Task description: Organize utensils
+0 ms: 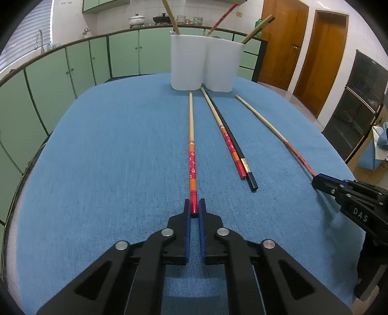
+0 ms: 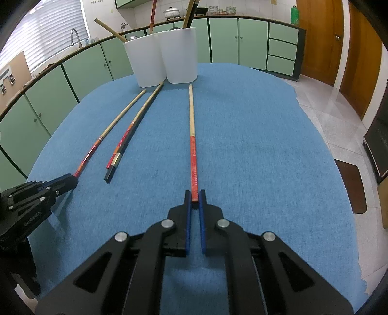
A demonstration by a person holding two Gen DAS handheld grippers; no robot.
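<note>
The left claw [image 1: 194,206] is pinching the red butt end of a flowered chopstick [image 1: 191,145] that lies on the blue bench [image 1: 109,157] and points straight away toward two white holders [image 1: 186,63] at the far edge; its very end sits between the blue pads, so the last bit is hidden. The right claw [image 2: 194,196] likewise pinches the red end of another chopstick [image 2: 192,135], lying flat with its pale tip near the holders. In the left view the right claw shows only as a dark block at the right edge, its tip covering the end of that chopstick, so the grip cannot be judged from there. Between the two held sticks lie a red-patterned chopstick [image 1: 223,130] and a black chopstick [image 1: 236,145], touching side by side; their far tips run up to the gap between the holders, and in the right view the black one is mostly hidden behind its neighbour. Three more chopsticks stand tilted in the holders, and their upper ends are cut off by the frame in both views. What lies inside the holders cannot be seen. Green cabinets [image 1: 80,63] curve behind the bench, with pots [image 1: 137,20] on the counter, small and hard to make out.
</note>
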